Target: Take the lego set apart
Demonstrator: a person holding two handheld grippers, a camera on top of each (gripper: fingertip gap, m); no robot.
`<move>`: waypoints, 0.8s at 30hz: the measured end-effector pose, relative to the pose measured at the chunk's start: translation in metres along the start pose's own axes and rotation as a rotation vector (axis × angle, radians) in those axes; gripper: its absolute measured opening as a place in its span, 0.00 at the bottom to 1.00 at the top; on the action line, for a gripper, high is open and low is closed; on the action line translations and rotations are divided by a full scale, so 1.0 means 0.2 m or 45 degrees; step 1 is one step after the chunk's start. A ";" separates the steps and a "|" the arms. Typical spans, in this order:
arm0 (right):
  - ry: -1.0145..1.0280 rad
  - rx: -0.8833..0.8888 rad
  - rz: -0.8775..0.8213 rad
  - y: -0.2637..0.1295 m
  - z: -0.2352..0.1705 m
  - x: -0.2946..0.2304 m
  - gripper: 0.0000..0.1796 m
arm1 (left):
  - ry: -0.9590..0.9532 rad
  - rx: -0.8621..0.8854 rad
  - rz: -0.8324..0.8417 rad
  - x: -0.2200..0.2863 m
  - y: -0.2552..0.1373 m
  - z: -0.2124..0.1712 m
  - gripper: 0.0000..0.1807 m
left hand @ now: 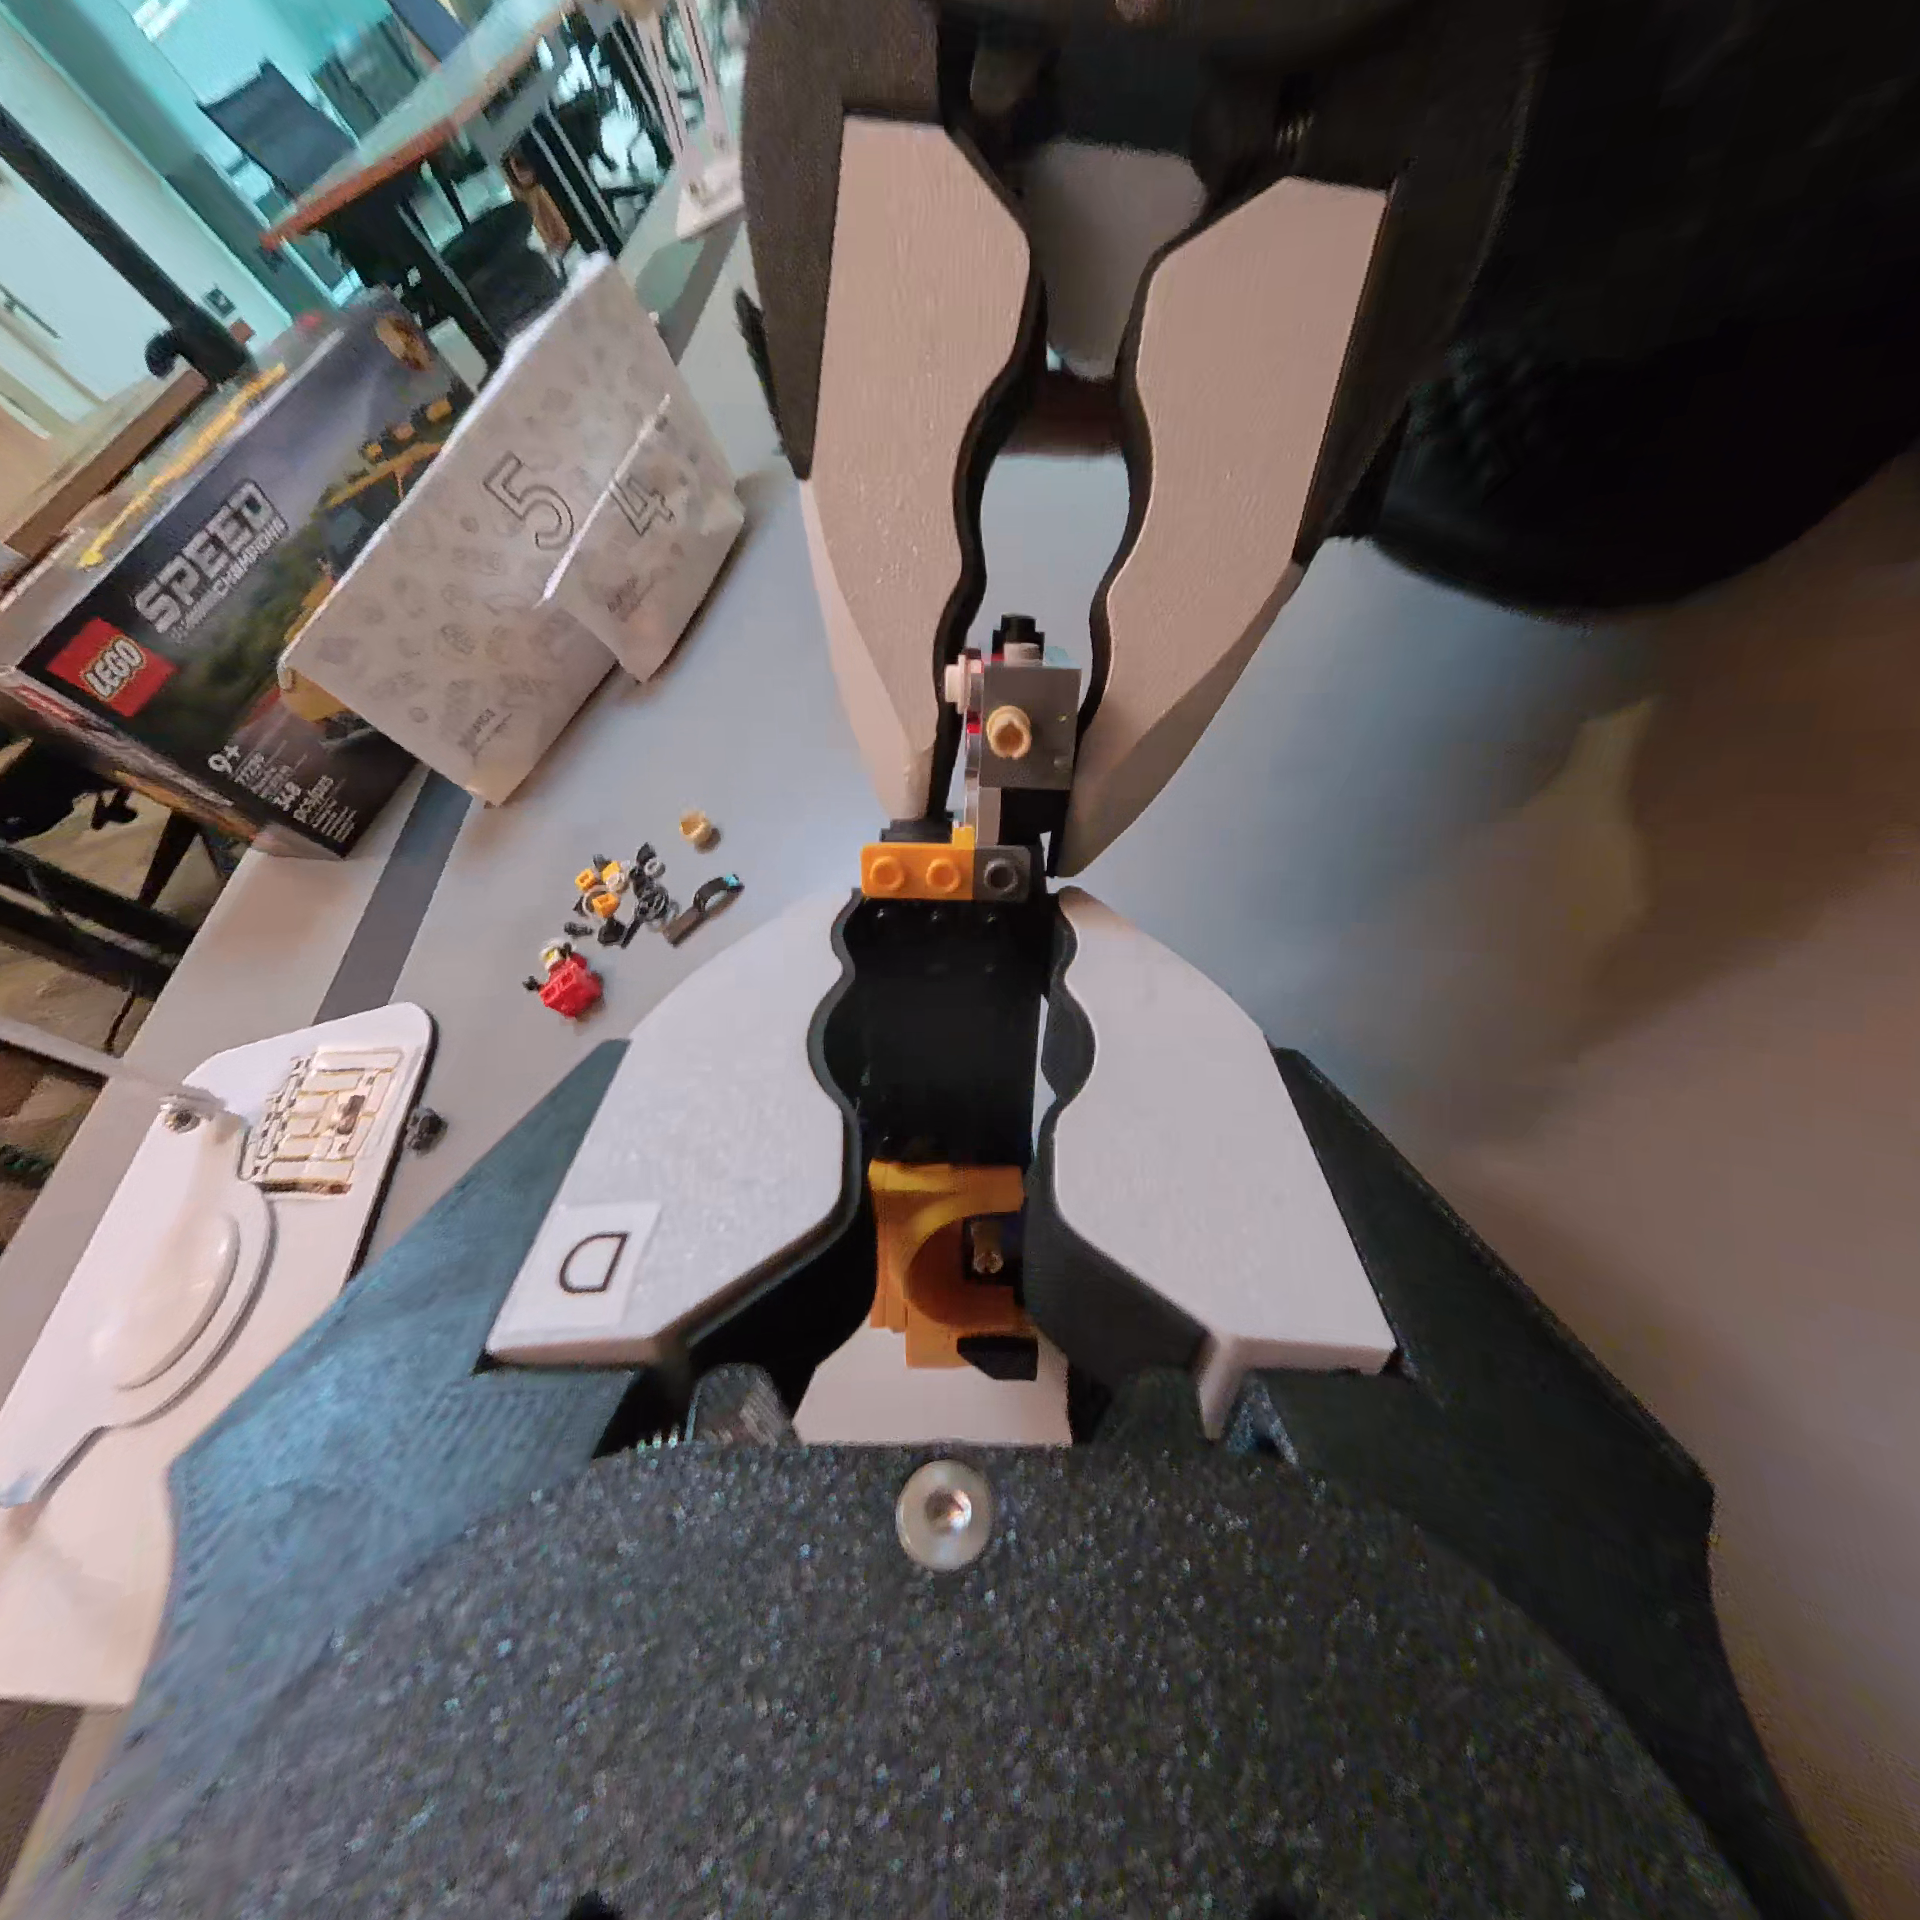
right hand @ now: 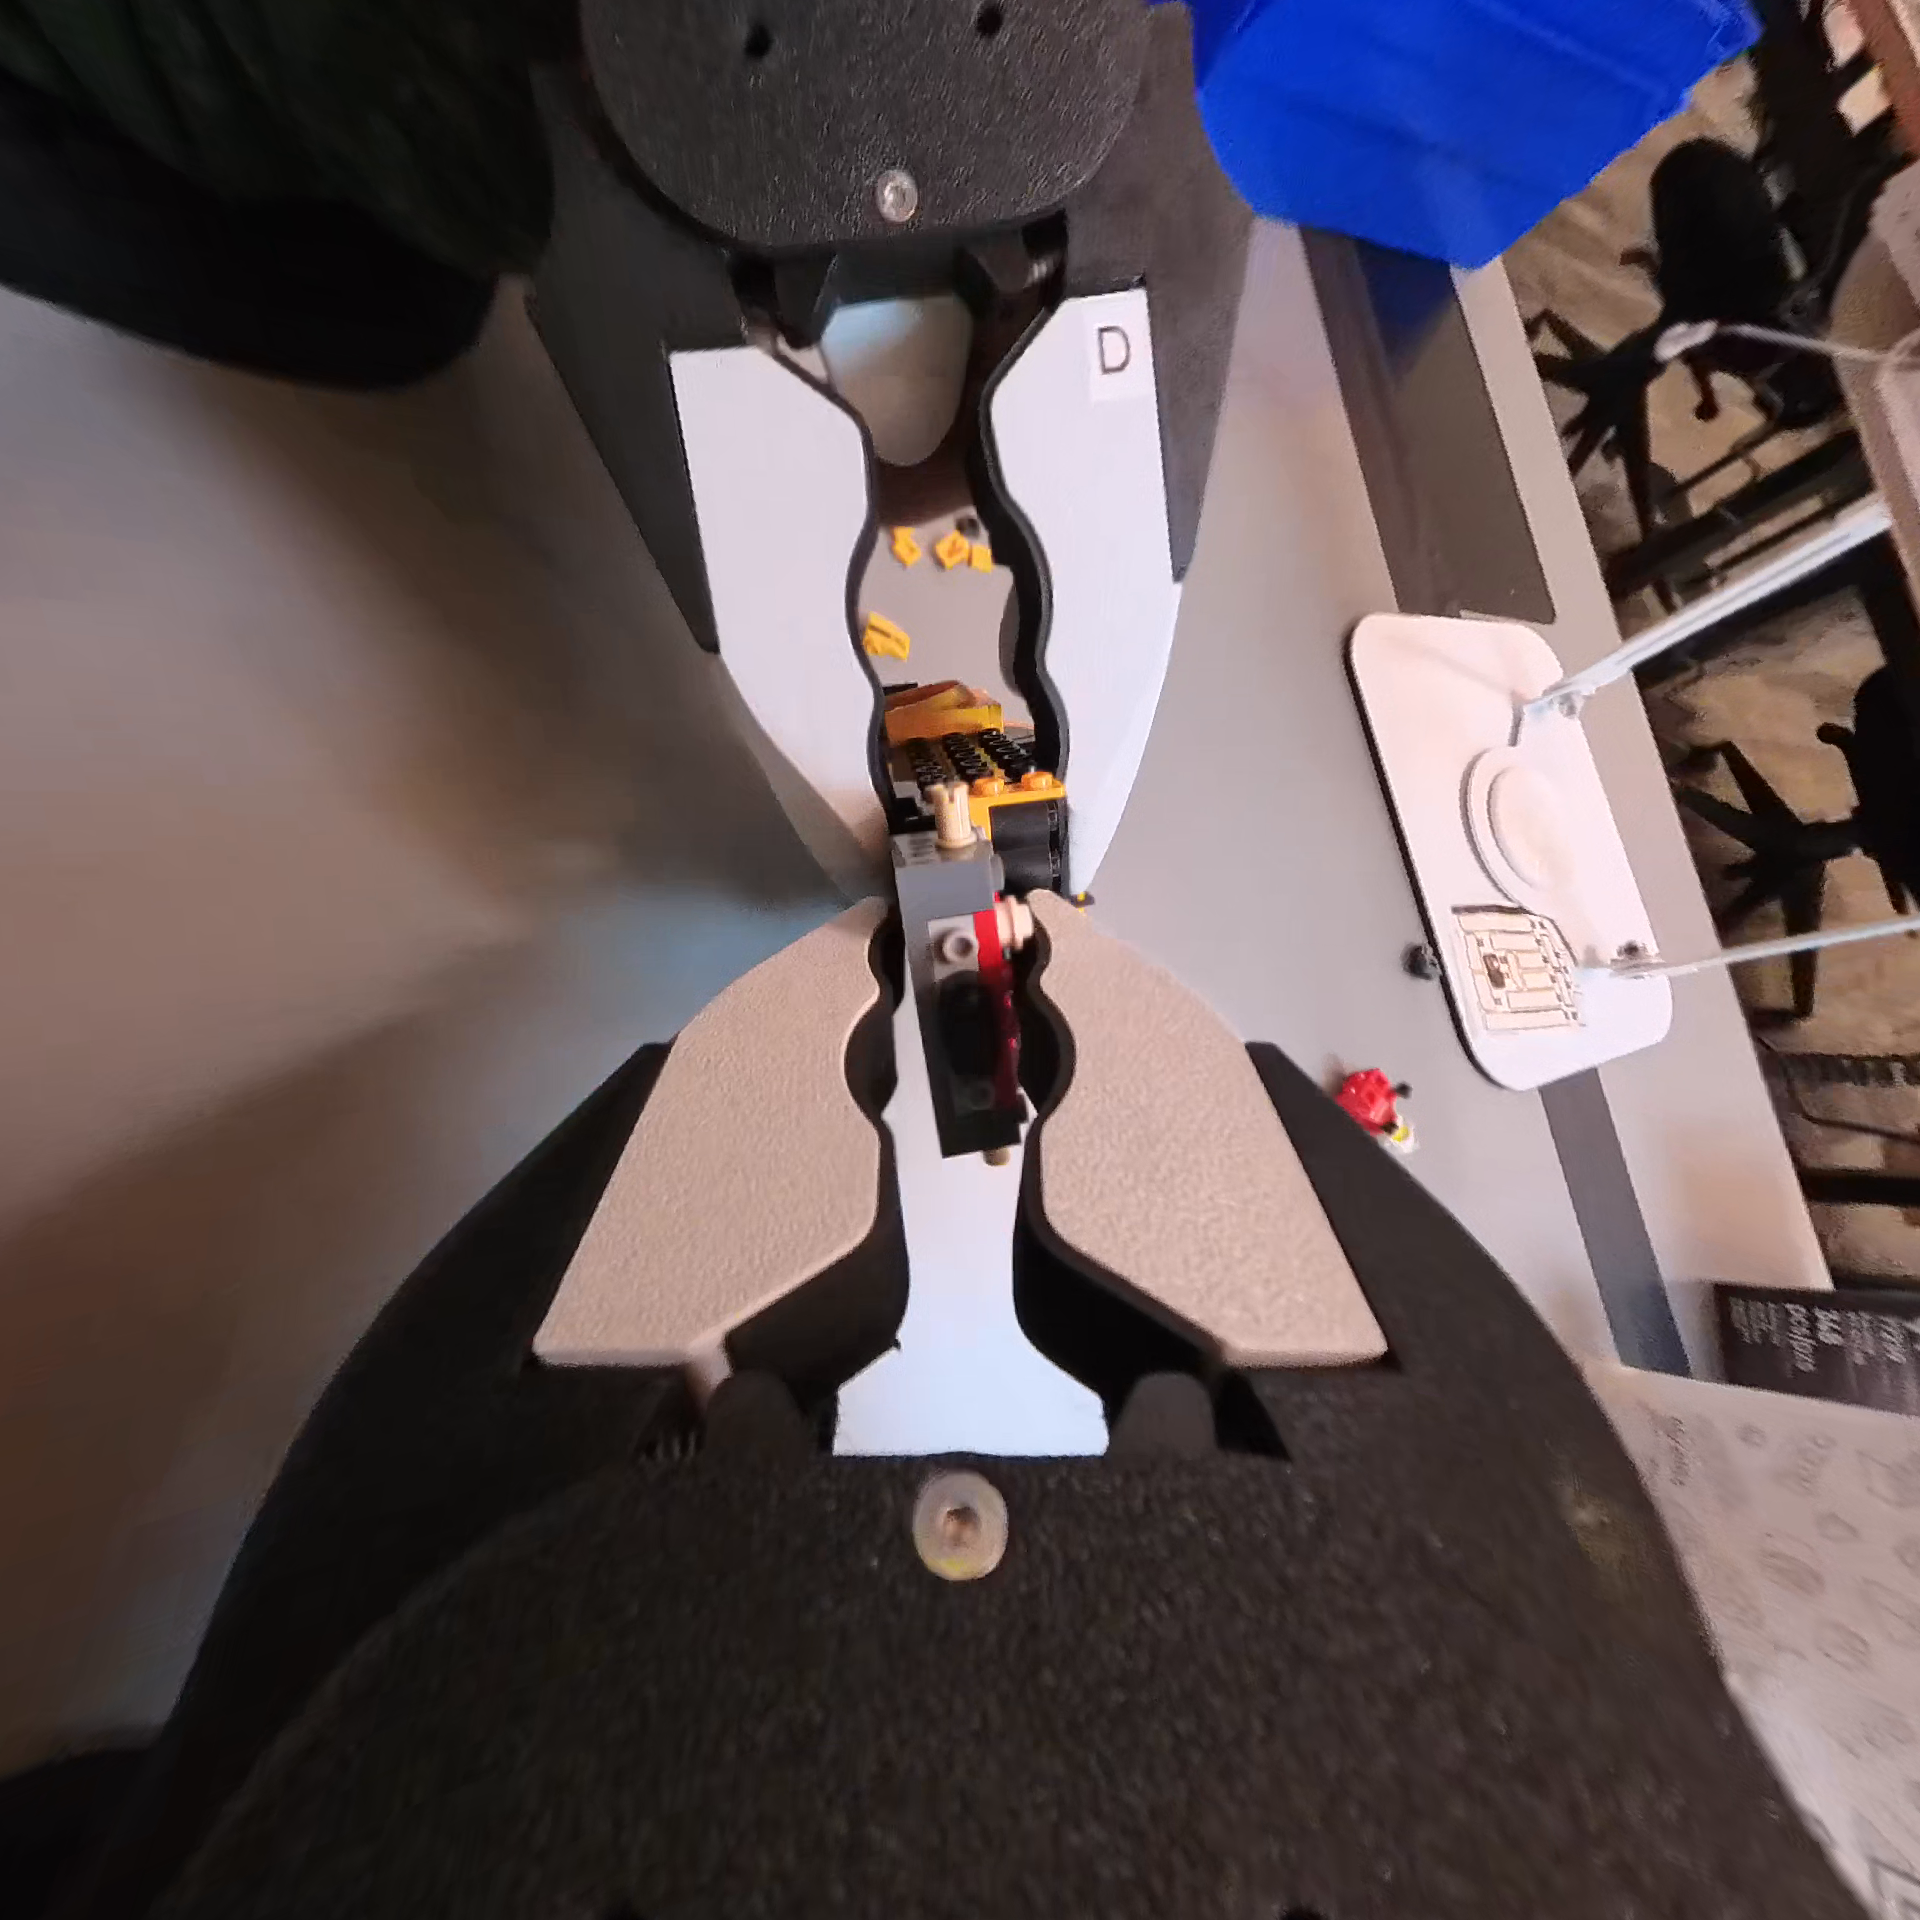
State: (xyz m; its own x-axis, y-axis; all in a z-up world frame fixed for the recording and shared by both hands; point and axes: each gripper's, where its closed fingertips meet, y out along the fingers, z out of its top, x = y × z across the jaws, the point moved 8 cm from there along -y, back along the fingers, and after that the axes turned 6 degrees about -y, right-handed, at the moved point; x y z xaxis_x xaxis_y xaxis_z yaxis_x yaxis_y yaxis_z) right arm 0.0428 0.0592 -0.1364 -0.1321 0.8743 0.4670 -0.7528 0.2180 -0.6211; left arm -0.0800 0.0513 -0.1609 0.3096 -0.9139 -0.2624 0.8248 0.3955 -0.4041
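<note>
Orange loose pieces [right hand: 940, 551] show only rightward; both claws [left hand: 951, 904] [right hand: 961, 914] pinch the lego set [left hand: 940, 1039].

Grey table [left hand: 1455, 831]: loose bricks [left hand: 623, 904], box [left hand: 208, 644], bags [left hand: 520, 582].

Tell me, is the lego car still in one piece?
No. Loose bricks already lie on the table.

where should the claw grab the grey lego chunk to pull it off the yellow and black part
Grip the grey chunk across its flat side faces, coming end-on from the side facing away from the yellow and black part, as the right claw does now. Those faces are flat and parallel, so the pads seat squarely, while the tan pin on top would likely slip.
</note>
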 end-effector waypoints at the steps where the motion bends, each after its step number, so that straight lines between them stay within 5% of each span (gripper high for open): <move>1: 0.020 0.050 0.001 -0.01 0.00 0.01 0.11 | -0.028 0.036 -0.015 0.00 -0.01 0.00 0.17; 10: 0.309 0.408 0.035 -0.06 -0.17 0.12 0.28 | -0.354 0.283 -0.112 -0.10 -0.05 -0.04 0.17; 17: 0.449 0.532 0.116 0.11 -0.15 0.07 0.39 | -0.561 0.627 -0.248 -0.12 -0.10 0.01 0.17; 24: 0.466 0.502 0.148 0.11 -0.11 0.06 0.30 | -0.599 0.666 -0.330 -0.11 -0.09 0.01 0.17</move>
State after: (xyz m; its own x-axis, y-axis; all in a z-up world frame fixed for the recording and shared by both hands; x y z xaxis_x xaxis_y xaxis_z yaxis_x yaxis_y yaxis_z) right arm 0.0376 0.0840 -0.1584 -0.0485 0.9920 0.1163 -0.9406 -0.0061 -0.3396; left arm -0.1006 0.0633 -0.1451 0.1478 -0.9608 0.2345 0.9797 0.1747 0.0984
